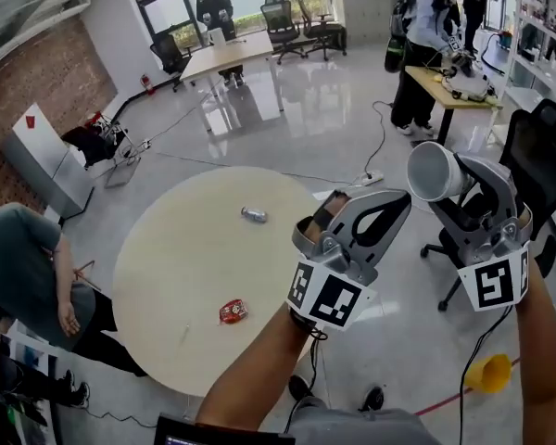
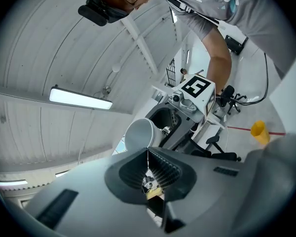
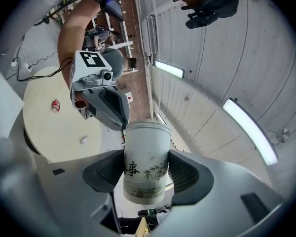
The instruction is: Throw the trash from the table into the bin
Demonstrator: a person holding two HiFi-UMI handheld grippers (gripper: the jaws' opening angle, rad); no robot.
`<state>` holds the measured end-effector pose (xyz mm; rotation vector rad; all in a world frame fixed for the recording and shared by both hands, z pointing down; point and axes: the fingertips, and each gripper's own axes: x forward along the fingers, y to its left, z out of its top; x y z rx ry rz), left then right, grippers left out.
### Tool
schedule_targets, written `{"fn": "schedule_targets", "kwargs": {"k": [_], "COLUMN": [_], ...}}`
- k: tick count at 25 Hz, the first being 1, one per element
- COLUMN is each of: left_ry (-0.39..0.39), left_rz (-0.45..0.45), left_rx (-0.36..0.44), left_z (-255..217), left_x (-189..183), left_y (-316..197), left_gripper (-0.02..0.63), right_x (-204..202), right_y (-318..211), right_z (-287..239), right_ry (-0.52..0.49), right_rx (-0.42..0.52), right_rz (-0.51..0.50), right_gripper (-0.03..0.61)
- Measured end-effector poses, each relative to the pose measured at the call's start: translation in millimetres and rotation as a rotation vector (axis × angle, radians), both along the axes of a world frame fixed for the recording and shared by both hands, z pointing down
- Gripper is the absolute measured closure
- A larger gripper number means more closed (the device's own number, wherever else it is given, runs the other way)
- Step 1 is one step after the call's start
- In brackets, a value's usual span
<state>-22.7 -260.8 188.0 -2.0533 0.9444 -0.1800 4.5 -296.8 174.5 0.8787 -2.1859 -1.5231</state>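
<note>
My right gripper (image 1: 452,185) (image 3: 146,171) is shut on a white paper cup (image 1: 434,169) (image 3: 147,149) with bamboo print, held up in the air to the right of the round table (image 1: 167,276). The cup (image 2: 140,134) also shows in the left gripper view. My left gripper (image 1: 392,204) (image 2: 148,155) is raised beside it with its jaws together and nothing between them. On the table lie a crushed silvery bottle (image 1: 253,215) and a red wrapper (image 1: 233,311) (image 3: 55,105). Both grippers are off the table's right edge.
A yellow container (image 1: 489,374) (image 2: 258,131) stands on the floor at the lower right. A black office chair (image 1: 540,160) is at the right. A person (image 1: 23,281) sits by the table's left side. A cable with a power strip (image 1: 371,178) lies beyond the table.
</note>
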Motion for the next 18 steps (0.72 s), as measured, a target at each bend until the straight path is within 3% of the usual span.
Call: {"fn": "schedule_targets", "kwargs": {"k": [6, 14, 18], "left_ry": [-0.019, 0.02, 0.015], "left_rz": [0.094, 0.336, 0.45], "left_rx": [0.016, -0.03, -0.039], "left_z": [-6, 21, 28], "left_x": [150, 271, 355], "left_y": [29, 63, 94], "left_gripper": [0.569, 0.569, 0.569], "right_x": [162, 294, 396], "right_y": [28, 82, 122], "right_z": [-7, 39, 59], "right_ry": [-0.022, -0.007, -0.014], "right_rx": [0.015, -0.078, -0.111], "right_rz": [0.109, 0.372, 0.516], "right_gripper": [0.288, 0.288, 0.288]}}
